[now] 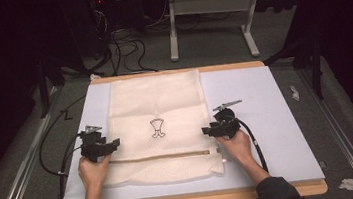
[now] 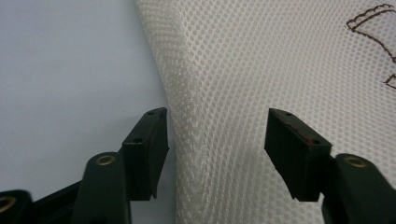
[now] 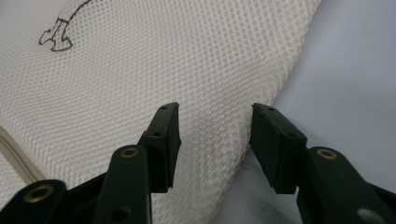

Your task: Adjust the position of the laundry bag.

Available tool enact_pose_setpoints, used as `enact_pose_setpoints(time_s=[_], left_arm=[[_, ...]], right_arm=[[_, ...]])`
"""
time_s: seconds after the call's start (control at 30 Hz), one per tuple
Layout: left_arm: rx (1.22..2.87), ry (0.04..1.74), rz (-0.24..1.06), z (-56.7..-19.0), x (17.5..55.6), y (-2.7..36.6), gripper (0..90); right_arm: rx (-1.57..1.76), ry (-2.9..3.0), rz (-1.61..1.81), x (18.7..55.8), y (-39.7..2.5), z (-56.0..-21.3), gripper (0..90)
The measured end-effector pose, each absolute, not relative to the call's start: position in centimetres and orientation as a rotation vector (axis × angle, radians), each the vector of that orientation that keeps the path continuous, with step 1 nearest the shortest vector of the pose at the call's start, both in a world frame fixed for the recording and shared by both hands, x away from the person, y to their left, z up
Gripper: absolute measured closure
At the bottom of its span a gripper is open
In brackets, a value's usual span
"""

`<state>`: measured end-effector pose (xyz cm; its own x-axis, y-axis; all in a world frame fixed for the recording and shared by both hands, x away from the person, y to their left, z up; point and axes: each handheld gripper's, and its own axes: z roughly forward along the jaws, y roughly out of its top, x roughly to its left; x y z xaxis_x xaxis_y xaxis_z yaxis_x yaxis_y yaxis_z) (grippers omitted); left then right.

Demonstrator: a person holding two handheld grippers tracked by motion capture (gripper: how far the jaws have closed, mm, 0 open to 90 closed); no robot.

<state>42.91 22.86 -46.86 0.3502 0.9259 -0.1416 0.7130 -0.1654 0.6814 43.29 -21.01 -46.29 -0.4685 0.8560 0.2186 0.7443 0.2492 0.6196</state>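
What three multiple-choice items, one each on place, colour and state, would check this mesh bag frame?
1. Where does the left gripper sit against the mesh bag?
A. at its left edge
B. at its far edge
C. on its middle

2. What colour is the small emblem on the bag?
A. red
B. dark brown
C. green

3. How do the right gripper fingers stand?
A. shut on the zip
B. open, astride the bag's right edge
C. shut on nothing

Key: 1 A, the high view puts it at the bag's left side, above the zip. 2 B, both gripper views show a dark brown outline. 3 B, the right gripper view shows a gap between the fingers with the mesh edge in it, over the table.
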Motion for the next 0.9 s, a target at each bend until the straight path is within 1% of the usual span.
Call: enact_pose_setpoints(time_s=[0.03,0.07,0.1,0.13,0.17,0.2,0.23,0.27,0.3,0.33,0.37,0.4,0.47,0.53,0.9], left_arm=[[1.939,1.431,0.398,-46.88,42.95,22.78,45.8],[1.939,1.431,0.398,-46.88,42.95,22.78,47.5],[1.941,1.437,0.394,-46.93,43.03,22.72,50.9],[1.941,1.437,0.394,-46.93,43.03,22.72,53.1],[1.939,1.442,0.397,-46.95,43.04,22.69,53.1],[1.937,1.444,0.400,-46.95,43.04,22.69,57.2],[1.929,1.449,0.399,-46.90,43.06,22.73,65.6],[1.929,1.449,0.399,-46.90,43.06,22.73,68.9],[1.926,1.449,0.399,-46.78,43.11,22.86,72.9],[1.926,1.449,0.399,-46.78,43.11,22.86,76.5],[1.922,1.452,0.402,-46.72,43.11,22.92,80.6],[1.916,1.452,0.400,-46.68,43.11,22.96,80.6],[1.916,1.443,0.397,-46.60,43.07,22.99,83.1],[1.915,1.435,0.408,-46.52,43.02,22.97,84.8],[1.907,1.399,0.419,-46.03,42.94,22.59,86.0]], right_arm=[[1.525,2.354,1.025,43.41,-21.05,-46.35,56.5],[1.525,2.354,1.025,43.41,-21.05,-46.35,56.5],[1.526,2.360,1.016,43.48,-21.06,-46.35,60.3],[1.526,2.360,1.016,43.48,-21.06,-46.35,60.3],[1.524,2.362,1.016,43.49,-21.09,-46.35,62.1],[1.524,2.364,1.018,43.50,-21.09,-46.36,65.1],[1.521,2.371,1.015,43.54,-21.11,-46.39,70.8],[1.521,2.371,1.015,43.54,-21.11,-46.39,70.8],[1.511,2.378,1.011,43.54,-21.13,-46.38,76.5],[1.511,2.378,1.011,43.54,-21.13,-46.38,76.5],[1.496,2.385,1.011,43.55,-21.14,-46.33,82.5],[1.496,2.385,1.011,43.55,-21.14,-46.33,82.5],[1.476,2.395,1.010,43.52,-21.09,-46.28,86.4],[1.452,2.397,1.002,43.45,-20.98,-46.22,87.6],[1.412,2.382,1.020,43.08,-21.24,-45.67,88.7]])
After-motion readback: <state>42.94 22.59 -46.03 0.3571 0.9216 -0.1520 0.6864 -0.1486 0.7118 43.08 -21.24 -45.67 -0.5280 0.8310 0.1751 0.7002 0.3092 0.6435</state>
